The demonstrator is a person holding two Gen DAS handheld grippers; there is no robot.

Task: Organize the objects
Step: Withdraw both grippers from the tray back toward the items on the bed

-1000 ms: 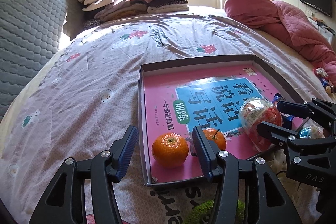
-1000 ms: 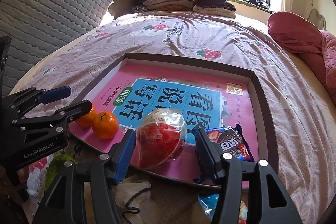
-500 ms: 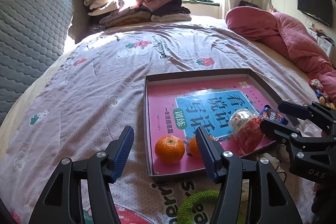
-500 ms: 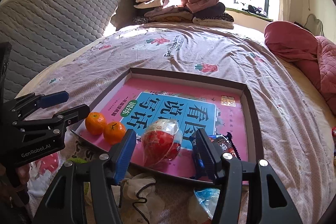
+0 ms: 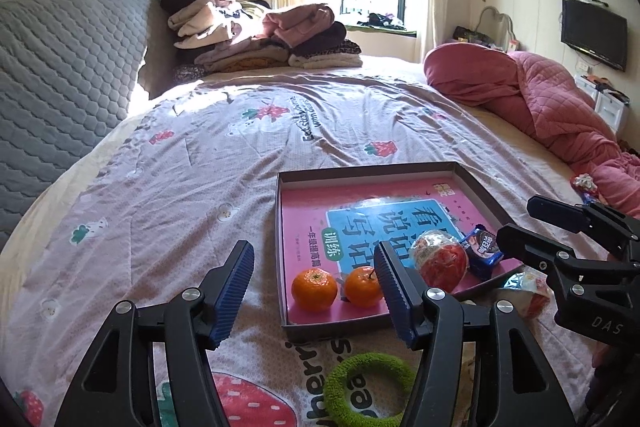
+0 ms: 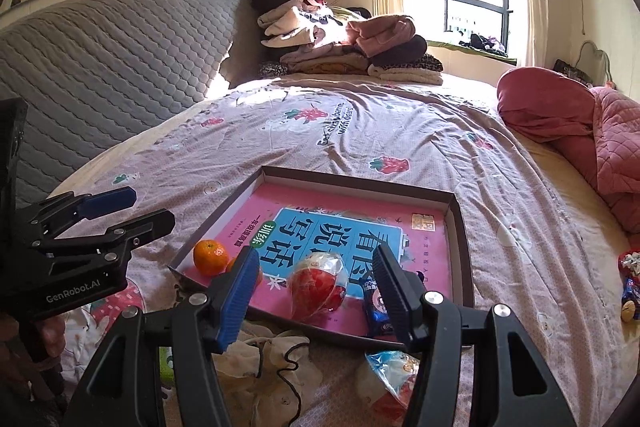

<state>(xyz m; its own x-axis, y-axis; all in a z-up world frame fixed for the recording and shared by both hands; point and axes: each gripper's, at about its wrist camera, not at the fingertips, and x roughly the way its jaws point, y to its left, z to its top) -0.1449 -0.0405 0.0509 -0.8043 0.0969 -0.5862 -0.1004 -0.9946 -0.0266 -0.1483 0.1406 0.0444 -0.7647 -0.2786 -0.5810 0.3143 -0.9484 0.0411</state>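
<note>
Left gripper (image 5: 316, 285) and right gripper (image 6: 314, 289) jaws both released, empty, above bed; oranges (image 5: 314, 288), wrapped snack (image 6: 316, 285) inside tray (image 6: 464, 259).

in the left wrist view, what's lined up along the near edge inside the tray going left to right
left mandarin → second mandarin → wrapped red snack → small blue snack packet, all lying on the pink book cover inside the tray.

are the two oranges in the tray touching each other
Apart. The left wrist view shows a strip of pink book cover between the left orange and the right orange in the tray.
</note>
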